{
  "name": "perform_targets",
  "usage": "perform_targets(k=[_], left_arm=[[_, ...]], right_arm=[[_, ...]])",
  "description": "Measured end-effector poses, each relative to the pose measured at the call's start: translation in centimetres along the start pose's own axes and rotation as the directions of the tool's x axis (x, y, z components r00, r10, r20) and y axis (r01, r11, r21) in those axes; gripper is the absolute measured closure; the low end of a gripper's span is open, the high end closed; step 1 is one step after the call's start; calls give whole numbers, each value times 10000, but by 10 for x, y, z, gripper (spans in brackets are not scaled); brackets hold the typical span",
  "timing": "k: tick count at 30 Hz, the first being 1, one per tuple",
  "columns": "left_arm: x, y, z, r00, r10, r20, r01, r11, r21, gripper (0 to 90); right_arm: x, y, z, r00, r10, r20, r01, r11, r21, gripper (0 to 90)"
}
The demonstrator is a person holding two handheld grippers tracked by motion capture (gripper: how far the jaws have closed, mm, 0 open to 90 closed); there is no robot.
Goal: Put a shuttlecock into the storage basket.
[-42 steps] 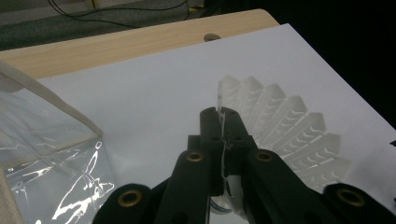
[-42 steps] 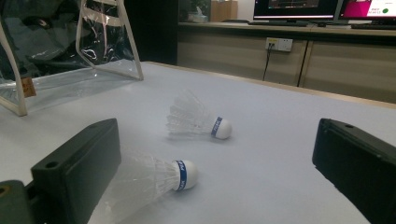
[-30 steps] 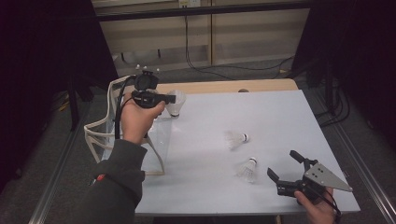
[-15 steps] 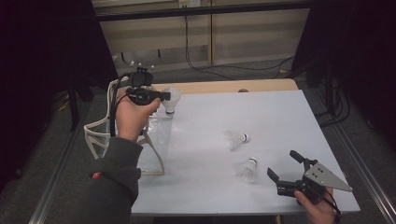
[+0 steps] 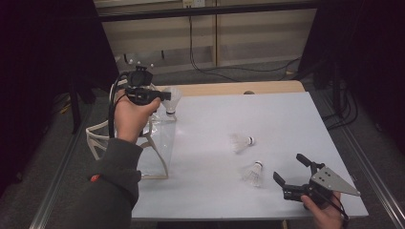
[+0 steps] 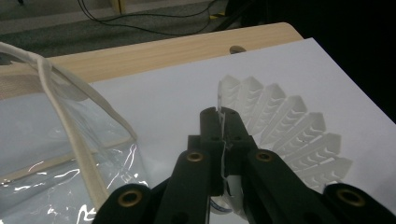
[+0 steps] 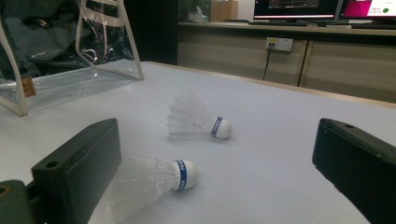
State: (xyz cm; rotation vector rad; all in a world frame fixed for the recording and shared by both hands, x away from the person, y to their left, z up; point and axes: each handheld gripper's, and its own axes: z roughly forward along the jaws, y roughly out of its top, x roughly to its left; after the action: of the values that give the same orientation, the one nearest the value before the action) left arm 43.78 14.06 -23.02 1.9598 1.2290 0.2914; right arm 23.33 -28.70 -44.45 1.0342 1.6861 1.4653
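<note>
Above the table's left edge, in the high view, your left gripper [image 5: 165, 96] holds a white shuttlecock [image 5: 172, 101] over the clear plastic bag [image 5: 160, 143], likely to drop it in. Your right gripper [image 5: 292, 171] rests near the front right corner, jaws spread, beside two loose shuttlecocks [image 5: 252, 172].

In the left gripper view, the jaws are clamped on the skirt's edge of the held shuttlecock [image 6: 289, 126], a pinch the high view hides.

In the right gripper view, the gaping jaws frame the nearer shuttlecock [image 7: 159, 177], its blue-banded cork legible.
</note>
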Motion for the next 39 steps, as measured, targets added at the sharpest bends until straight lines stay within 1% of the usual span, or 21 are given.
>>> perform_targets(k=[6,16,18,19,23,25,27,28,30,34,39], left_arm=[[4,3,-3,9999,-170,22,170,9998,-136,900],[5,8,-8,9999,-120,-51,119,9998,-151,900],[5,9,-9,9998,-205,-80,203,9995,-238,900],[6,10,-9,9998,-163,-97,161,9997,-188,900],[7,11,-10,9996,-234,-166,229,9994,-258,900],[8,12,-11,9996,-189,-204,184,9995,-243,900],[9,12,-11,9994,-255,-254,249,9994,-251,900],[9,12,-11,9994,-225,-279,218,9995,-250,900],[10,13,-11,9991,-322,-287,314,9990,-311,900],[13,13,-13,9989,-323,-338,313,9990,-309,900],[17,14,-16,9981,-483,-376,467,9981,-407,900]], right_arm=[[0,0,0,10000,8,20,-8,10000,9,11],[0,0,0,10000,-10,-14,10,10000,19,12],[0,0,0,10000,-14,-5,14,10000,10,12],[0,0,0,10000,-6,-2,6,10000,11,12],[0,0,-1,10000,-1,11,0,10000,23,11],[0,0,-1,10000,5,6,-5,10000,11,11],[0,0,-1,10000,-4,1,4,10000,2,12],[0,0,-1,10000,-10,4,10,10000,2,12],[0,0,-1,10000,-3,11,3,10000,14,12],[0,0,-1,10000,-26,13,26,10000,-1,12],[0,0,-1,10000,-27,16,27,10000,-4,12]])
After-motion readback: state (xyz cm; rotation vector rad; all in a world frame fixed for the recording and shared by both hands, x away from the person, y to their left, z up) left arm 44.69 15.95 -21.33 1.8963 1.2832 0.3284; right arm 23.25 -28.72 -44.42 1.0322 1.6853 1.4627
